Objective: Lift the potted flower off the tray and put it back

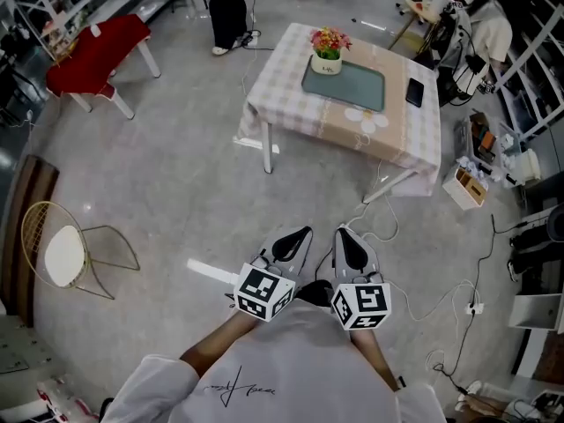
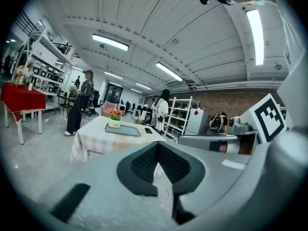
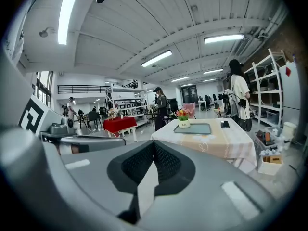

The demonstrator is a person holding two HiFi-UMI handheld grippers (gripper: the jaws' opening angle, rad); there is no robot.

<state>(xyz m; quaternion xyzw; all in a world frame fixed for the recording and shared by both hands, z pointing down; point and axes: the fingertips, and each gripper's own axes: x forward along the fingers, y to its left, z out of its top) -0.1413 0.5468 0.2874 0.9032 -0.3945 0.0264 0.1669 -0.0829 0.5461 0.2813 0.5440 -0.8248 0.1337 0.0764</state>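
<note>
A potted flower [image 1: 328, 51] in a white pot stands at the far left corner of a grey-green tray [image 1: 348, 86] on a table with a checked cloth [image 1: 291, 95]. The pot [image 2: 114, 119] and tray [image 2: 124, 130] also show far off in the left gripper view, and the pot [image 3: 183, 119] and tray [image 3: 195, 129] likewise in the right gripper view. Both grippers are held close to my body, far from the table, side by side. My left gripper [image 1: 304, 231] and right gripper [image 1: 342, 233] are shut and hold nothing.
A black phone [image 1: 414, 92] lies on the table right of the tray. A red-covered table [image 1: 97, 51] stands far left, a wire chair [image 1: 66, 254] near left. Cables [image 1: 458, 298] and boxes lie on the floor at right. A person [image 1: 231, 11] stands beyond the table.
</note>
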